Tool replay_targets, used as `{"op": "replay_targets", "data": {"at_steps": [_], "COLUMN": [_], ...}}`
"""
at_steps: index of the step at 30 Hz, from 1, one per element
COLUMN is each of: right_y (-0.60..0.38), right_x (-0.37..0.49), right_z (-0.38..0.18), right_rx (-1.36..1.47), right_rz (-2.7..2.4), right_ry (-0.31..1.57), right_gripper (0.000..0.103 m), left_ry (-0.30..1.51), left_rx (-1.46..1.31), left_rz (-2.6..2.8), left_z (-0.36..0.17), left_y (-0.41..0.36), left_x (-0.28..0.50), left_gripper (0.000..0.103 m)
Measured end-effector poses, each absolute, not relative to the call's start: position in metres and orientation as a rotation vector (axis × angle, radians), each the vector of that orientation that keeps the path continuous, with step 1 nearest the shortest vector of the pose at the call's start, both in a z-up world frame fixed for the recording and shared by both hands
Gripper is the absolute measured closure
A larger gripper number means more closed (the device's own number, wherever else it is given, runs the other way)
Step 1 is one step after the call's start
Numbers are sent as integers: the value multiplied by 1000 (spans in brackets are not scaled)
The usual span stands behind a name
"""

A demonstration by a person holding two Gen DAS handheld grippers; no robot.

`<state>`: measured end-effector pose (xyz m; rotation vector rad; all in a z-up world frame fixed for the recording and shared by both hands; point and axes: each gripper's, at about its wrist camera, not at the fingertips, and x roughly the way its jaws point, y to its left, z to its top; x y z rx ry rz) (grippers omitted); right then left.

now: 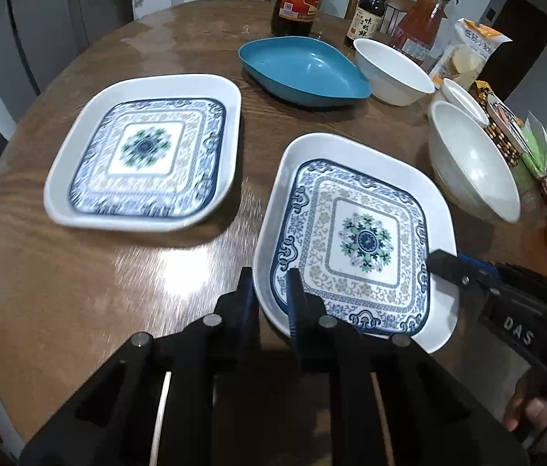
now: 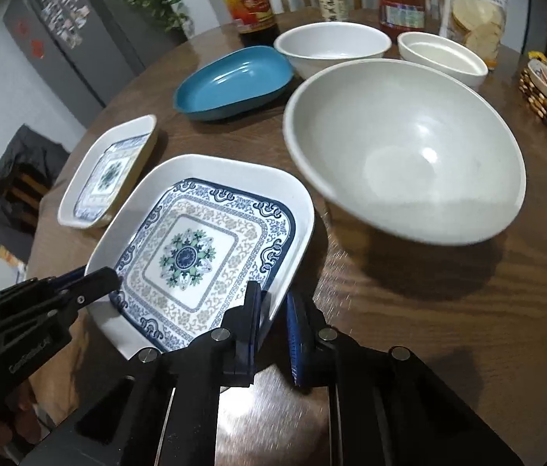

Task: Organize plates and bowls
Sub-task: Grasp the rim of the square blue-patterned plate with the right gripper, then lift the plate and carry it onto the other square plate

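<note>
Wooden table [image 1: 79, 291], both grippers' fingers [image 2: 252, 310] pinching plate [image 1: 355, 240]

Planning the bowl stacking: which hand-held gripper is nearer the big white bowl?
Right. The right hand-held gripper grips the patterned plate's rim on the side facing the big white bowl; the left hand-held gripper grips the rim farther away.

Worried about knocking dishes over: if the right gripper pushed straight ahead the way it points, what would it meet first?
Likely the big white bowl; the right gripper already clamps the patterned plate, though depth is unclear.
</note>
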<state>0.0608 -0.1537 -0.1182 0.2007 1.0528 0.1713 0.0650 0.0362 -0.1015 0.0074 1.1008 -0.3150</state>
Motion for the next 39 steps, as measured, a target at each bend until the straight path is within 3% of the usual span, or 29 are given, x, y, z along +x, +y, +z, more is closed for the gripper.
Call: {"op": "replay_targets", "data": {"at_steps": [12,14,16,18,22,23,39], "right_y": [-129,-126,-123,-124,-128,-129,-91], "right_x": [48,52,52,46,47,47,105], "right_z": [-123,-125,-121,-114,-104,-103,-84], "right_rx": [103,100,95,96,130,144,224], "right_rz": [279,287,291,294,299,304,328], "right_ry": [1100,1110,1091,1063,1031,1030,1009], "right_gripper": [84,77,58,50,47,47,47], "left_ry": [1136,1145,1143,1133,1051,1031,924], "left_rx": [-61,-73,-85,-89,-76,-75,46], "left_rz": [-236,-229,-209,-201,-143,-130,-24], "left_z": [-97,-100,-103,-100,-84,-81,-63], "left_y": [60,62,65,66,75,78,117], "left_x": [3,-2,-3,-3,-1,0,77], "left_gripper": [86,87,86,82,32,28,27]}}
